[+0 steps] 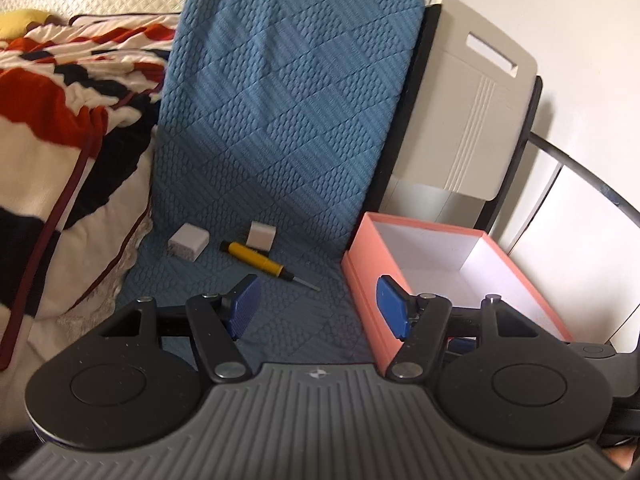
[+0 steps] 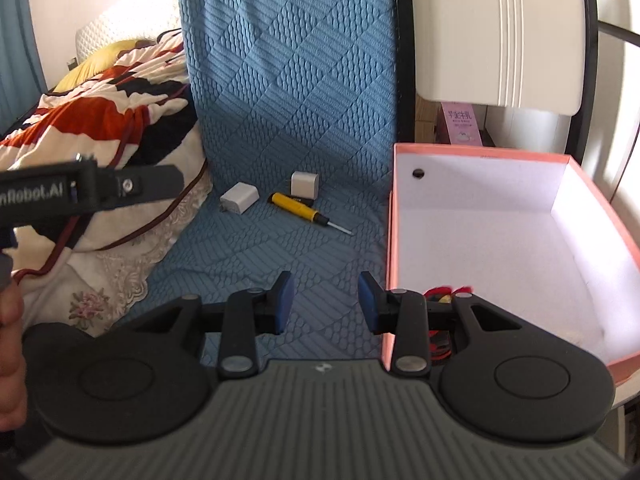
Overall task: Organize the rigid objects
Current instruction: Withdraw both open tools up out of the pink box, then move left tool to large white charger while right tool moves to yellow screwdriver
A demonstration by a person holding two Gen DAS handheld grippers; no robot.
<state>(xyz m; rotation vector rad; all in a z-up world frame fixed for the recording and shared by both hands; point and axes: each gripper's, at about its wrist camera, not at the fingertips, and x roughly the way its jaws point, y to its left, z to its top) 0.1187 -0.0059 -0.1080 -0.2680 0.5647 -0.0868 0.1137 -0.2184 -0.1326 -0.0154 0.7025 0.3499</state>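
Left gripper [image 1: 320,306] fingers parted, empty; right gripper [image 2: 326,300] likewise. Yellow screwdriver [image 1: 256,259], two white chargers [image 1: 189,242] beyond fingertips; pink box [image 2: 480,216] right.

Blue mat [image 1: 280,120] — chargers [image 1: 189,241], screwdriver [image 1: 256,258], box [image 1: 448,276].

both wrist views look forward and downward, sharing the blue mat [image 1: 272,120] and pink box [image 2: 500,240].
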